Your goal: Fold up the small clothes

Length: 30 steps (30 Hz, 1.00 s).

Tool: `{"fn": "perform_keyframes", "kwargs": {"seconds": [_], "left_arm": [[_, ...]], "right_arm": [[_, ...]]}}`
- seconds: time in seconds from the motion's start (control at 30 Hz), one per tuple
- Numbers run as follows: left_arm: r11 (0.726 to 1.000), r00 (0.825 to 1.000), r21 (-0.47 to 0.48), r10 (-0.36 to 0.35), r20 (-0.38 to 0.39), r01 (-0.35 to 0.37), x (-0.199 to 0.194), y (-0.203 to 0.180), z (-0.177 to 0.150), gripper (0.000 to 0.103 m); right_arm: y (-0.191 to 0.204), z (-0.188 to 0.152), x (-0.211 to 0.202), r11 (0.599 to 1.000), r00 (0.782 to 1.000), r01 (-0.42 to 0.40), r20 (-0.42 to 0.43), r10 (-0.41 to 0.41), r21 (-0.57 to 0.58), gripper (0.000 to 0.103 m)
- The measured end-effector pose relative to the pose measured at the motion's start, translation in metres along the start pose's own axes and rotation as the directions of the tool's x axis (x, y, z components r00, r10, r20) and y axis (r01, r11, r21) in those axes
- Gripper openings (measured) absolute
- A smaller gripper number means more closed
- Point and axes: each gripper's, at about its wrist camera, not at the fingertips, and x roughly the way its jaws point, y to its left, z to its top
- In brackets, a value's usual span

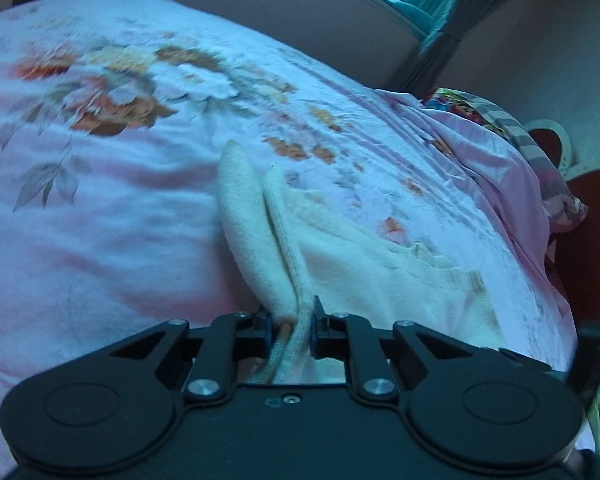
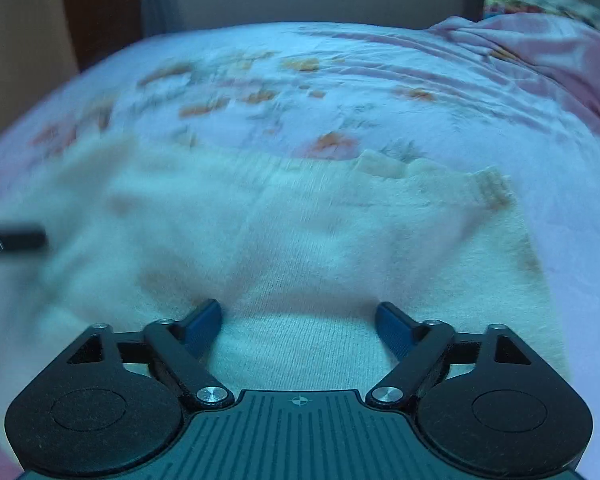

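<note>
Left gripper [image 1: 292, 326] pinched tight on bunched edge of cream garment [image 2: 300, 240] | right gripper [image 2: 298, 320] jaws wide, empty, low over cloth | garment spread on floral bedsheet [image 1: 120, 160] | step: fold in progress, judged | next: carry held edge across, right pins or grabs.

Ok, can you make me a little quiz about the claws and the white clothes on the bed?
1. True or false: the left claw is pinching the cream garment.
2. Is the right claw open or shut?
3. What does the garment lie on: A) a wooden table, B) a pink flowered bedsheet, C) a carpet?

Key: 1 true. 2 open, above the garment, gripping nothing. 3 B.
</note>
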Motion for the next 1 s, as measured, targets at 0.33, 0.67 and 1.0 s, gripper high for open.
{"fn": "perform_keyframes", "kwargs": {"seconds": [0.33, 0.67, 1.0], "left_arm": [[0.971, 0.986, 0.172, -0.164, -0.027, 0.166, 0.006, -0.106, -0.009, 0.013], [0.979, 0.978, 0.153, -0.107, -0.179, 0.135, 0.073, -0.183, -0.066, 0.022], [0.977, 0.988, 0.167, -0.119, -0.103, 0.135, -0.001, -0.159, -0.046, 0.033]], "right_arm": [[-0.059, 0.001, -0.056, 0.973, 0.994, -0.078, 0.09, 0.06, 0.215, 0.089], [-0.142, -0.018, -0.112, 0.941, 0.992, -0.08, 0.12, 0.042, 0.328, 0.086], [-0.139, -0.017, -0.11, 0.873, 0.966, -0.258, 0.134, 0.222, 0.413, 0.086]]}}
